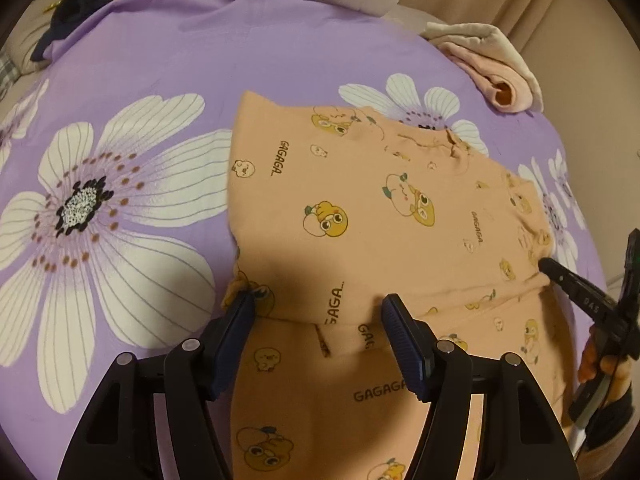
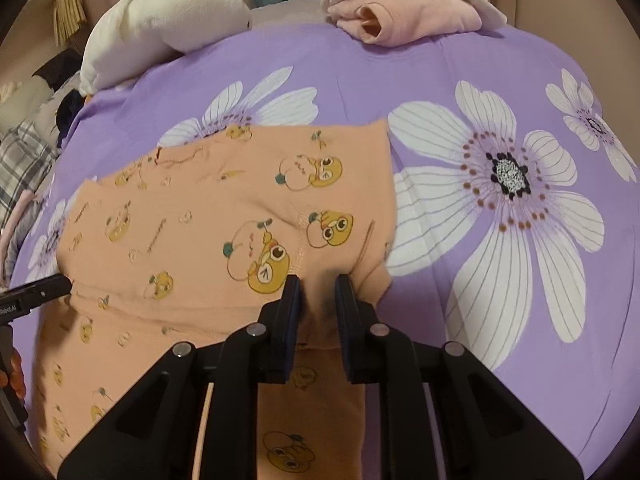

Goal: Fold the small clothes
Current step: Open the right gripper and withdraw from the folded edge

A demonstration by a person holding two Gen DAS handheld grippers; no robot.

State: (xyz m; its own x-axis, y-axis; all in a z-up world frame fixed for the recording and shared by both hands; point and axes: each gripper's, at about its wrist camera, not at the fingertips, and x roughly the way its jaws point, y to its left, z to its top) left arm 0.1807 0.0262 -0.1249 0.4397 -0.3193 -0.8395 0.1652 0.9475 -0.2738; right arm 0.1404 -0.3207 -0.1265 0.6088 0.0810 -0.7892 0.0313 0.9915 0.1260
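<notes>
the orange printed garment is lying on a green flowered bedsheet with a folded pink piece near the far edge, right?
Not quite: the bedsheet is purple with white flowers, not green, as the right wrist view shows. The rest stands: the orange printed garment lies on it, and a folded pink piece sits near the far edge.

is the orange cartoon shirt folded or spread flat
Partly folded: the orange shirt has one layer turned over another, its edge crossing the fabric near both claws on the purple sheet.
</notes>
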